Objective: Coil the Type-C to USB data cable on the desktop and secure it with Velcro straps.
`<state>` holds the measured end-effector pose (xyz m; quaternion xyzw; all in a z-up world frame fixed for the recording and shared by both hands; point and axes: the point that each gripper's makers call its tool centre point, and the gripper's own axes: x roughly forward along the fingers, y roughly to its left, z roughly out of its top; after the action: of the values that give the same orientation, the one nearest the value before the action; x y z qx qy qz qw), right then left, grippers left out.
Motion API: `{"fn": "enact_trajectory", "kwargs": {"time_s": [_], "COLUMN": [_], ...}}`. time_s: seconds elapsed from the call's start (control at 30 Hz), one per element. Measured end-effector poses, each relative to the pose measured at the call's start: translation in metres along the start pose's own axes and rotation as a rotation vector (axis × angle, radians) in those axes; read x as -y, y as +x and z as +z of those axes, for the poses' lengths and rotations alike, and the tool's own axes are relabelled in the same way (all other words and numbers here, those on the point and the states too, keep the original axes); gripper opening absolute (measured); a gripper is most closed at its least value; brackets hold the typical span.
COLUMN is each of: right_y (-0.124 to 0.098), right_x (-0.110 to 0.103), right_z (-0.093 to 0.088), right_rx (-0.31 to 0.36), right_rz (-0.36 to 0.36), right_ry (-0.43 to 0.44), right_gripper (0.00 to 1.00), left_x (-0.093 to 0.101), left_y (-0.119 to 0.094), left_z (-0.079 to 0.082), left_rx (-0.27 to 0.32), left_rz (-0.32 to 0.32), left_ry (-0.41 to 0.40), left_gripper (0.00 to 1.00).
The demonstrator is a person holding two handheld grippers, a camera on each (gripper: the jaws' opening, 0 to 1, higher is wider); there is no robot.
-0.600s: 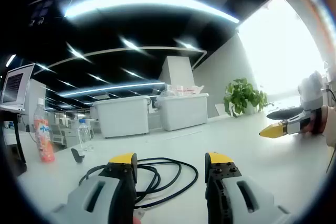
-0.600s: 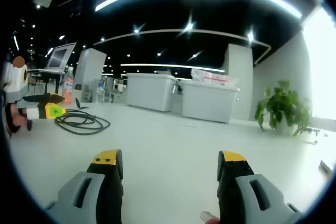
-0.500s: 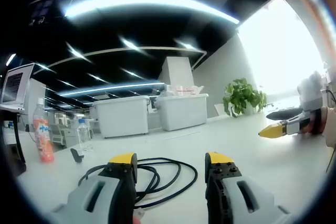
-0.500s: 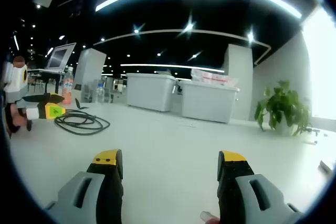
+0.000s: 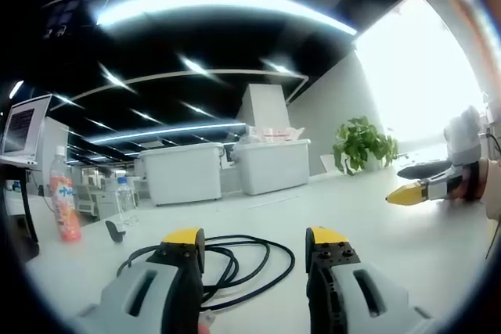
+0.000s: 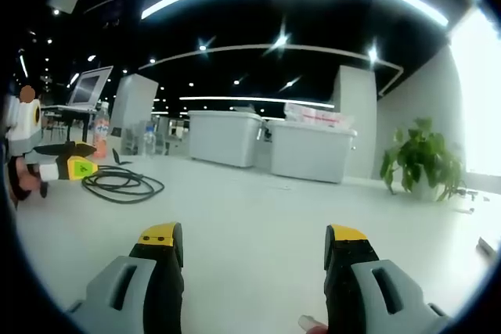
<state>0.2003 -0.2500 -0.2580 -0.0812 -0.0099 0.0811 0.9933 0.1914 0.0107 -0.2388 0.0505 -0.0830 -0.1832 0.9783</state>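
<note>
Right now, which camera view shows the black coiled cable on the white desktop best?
The left gripper view: the black coiled cable lies close, just beyond the open left gripper. The right gripper view shows the same cable small, far off beside that gripper.

Two grey moulded jaws with yellow tips and black inner faces are seen on the left gripper (image 5: pixel 254 242); an oval recess is sunk into each jaw's upper face. The same grey bodies, yellow caps and recesses are shown by the right gripper (image 6: pixel 254 240). Seen from the side in the right gripper view, the left gripper's yellow tip is marked with a small dark label. In the left gripper view, a pointed yellow tip is shown on the right gripper.
</note>
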Motion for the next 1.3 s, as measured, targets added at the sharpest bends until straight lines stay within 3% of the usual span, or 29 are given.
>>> {"fn": "enact_trajectory", "kwargs": {"time_s": [0.17, 0.3, 0.4, 0.6, 0.7, 0.8, 0.93, 1.1, 1.3], "right_y": [0.0, 0.002, 0.006, 0.004, 0.001, 0.0, -0.001, -0.001, -0.003], "right_x": [0.005, 0.002, -0.004, -0.009, -0.007, -0.003, -0.007, -0.014, -0.017], "right_z": [-0.004, 0.002, 0.0, 0.002, 0.005, 0.007, 0.008, 0.009, 0.014], "right_rx": [-0.015, 0.016, 0.002, 0.007, 0.028, 0.037, 0.048, 0.045, 0.074], "right_rz": [-0.012, 0.0, 0.026, 0.045, 0.044, 0.042, 0.062, 0.091, 0.123], "right_ry": [0.062, 0.087, 0.097, 0.074, 0.092, 0.119, 0.134, 0.109, 0.158], "right_gripper": [0.72, 0.71, 0.71, 0.71, 0.71, 0.71, 0.7, 0.7, 0.7], "left_x": [-0.001, 0.0, -0.003, 0.0, 0.01, 0.013, -0.018, -0.059, -0.103], "left_y": [0.005, 0.005, 0.004, 0.0, 0.0, 0.001, -0.005, -0.017, -0.015], "left_z": [-0.007, -0.004, -0.005, 0.01, 0.015, 0.016, 0.013, -0.002, 0.004], "left_rx": [-0.041, -0.029, -0.028, 0.047, 0.07, 0.063, 0.02, -0.114, -0.145], "left_rz": [-0.014, -0.024, -0.005, 0.009, -0.025, -0.077, -0.028, 0.046, 0.091], "left_ry": [-0.017, -0.039, -0.04, -0.028, -0.02, -0.096, -0.06, 0.05, 0.102], "left_gripper": [0.52, 0.52, 0.52, 0.51, 0.51, 0.51, 0.51, 0.43, 0.43]}}
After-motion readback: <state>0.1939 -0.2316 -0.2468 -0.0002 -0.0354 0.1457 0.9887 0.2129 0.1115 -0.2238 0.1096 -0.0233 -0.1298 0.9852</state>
